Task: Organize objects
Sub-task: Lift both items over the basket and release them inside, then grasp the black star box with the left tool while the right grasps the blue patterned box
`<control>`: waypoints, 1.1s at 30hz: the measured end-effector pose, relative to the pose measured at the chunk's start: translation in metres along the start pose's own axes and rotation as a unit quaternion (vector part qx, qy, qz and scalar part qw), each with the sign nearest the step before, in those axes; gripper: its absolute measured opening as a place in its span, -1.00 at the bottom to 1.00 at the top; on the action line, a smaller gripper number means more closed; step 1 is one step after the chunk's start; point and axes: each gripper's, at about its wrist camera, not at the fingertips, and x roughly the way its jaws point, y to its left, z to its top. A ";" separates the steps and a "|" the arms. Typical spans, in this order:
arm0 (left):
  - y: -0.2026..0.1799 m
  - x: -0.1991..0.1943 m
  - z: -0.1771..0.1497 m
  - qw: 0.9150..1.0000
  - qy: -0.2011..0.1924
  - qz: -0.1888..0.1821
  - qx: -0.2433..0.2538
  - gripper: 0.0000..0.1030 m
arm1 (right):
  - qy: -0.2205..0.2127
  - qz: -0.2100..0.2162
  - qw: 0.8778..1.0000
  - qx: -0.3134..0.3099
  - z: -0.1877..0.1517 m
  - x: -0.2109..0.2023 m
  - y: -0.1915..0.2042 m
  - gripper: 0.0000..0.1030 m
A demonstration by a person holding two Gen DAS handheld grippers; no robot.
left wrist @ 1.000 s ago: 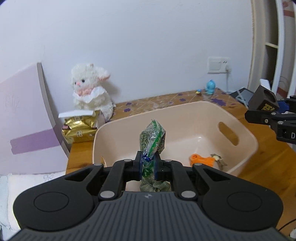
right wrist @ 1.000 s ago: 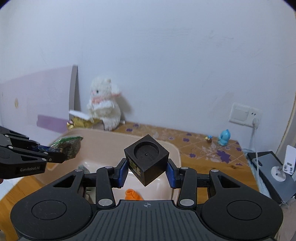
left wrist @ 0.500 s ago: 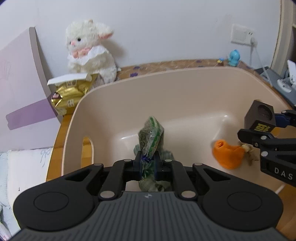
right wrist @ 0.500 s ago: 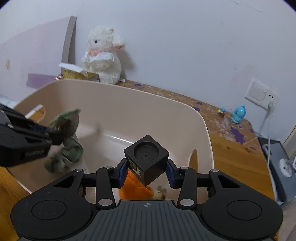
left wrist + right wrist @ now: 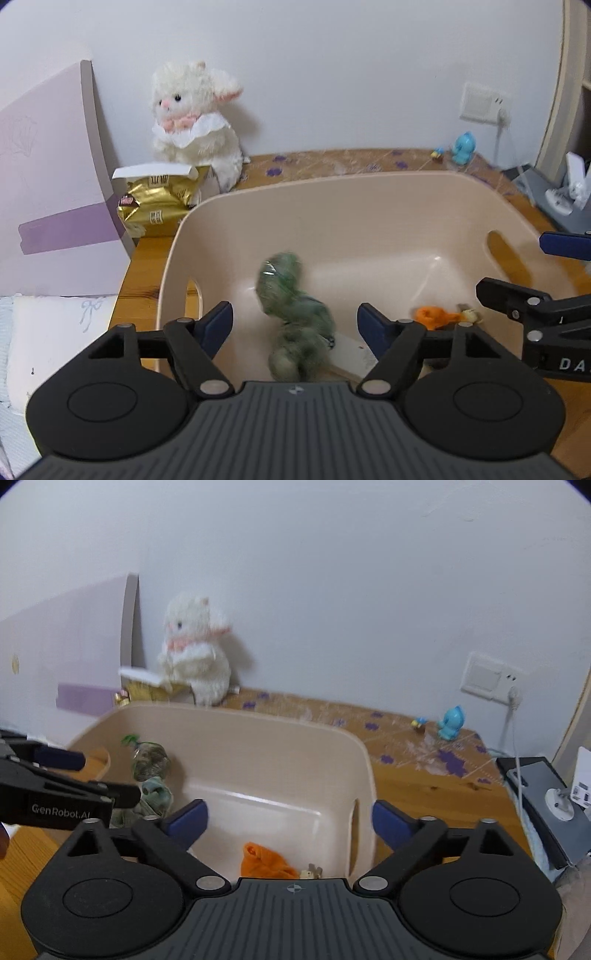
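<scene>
A beige plastic basket (image 5: 369, 192) stands on the wooden table; it also shows in the right wrist view (image 5: 280, 738). My left gripper (image 5: 295, 323) is open above its near left side. A green packet (image 5: 295, 314), blurred, lies free in the basket between the open jaws; it also shows in the right wrist view (image 5: 149, 771). My right gripper (image 5: 290, 821) is open and empty over the basket's right side. An orange cloth item (image 5: 264, 862) lies on the basket floor; it also shows in the left wrist view (image 5: 432, 317). The black cube is out of sight.
A white plush lamb (image 5: 195, 118) and a gold snack bag (image 5: 159, 210) stand behind the basket at the wall. A lilac board (image 5: 48, 184) leans at the left. A small blue figure (image 5: 448, 727), a wall socket (image 5: 487, 675) and grey devices (image 5: 543, 797) are at the right.
Both grippers opened. The green packet left my left gripper and dropped into the basket. The black cube left my right gripper and is no longer visible. Both grippers rose a little.
</scene>
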 end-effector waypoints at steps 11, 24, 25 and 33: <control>-0.004 -0.064 -0.013 0.999 -0.034 0.012 -0.002 0.63 | -0.037 -0.001 0.999 0.015 -0.009 -0.072 -0.007 1.00; -0.018 -0.097 -0.061 0.999 -0.030 0.016 0.004 0.67 | 0.015 -0.009 1.000 0.025 -0.068 -0.087 -0.025 1.00; -0.018 -0.098 -0.067 0.999 -0.028 0.016 0.003 0.67 | 0.020 -0.010 0.999 0.025 -0.072 -0.086 -0.027 1.00; -0.026 -0.087 -0.101 1.000 0.008 0.005 0.010 0.67 | 0.055 -0.013 0.998 0.014 -0.104 -0.070 -0.027 1.00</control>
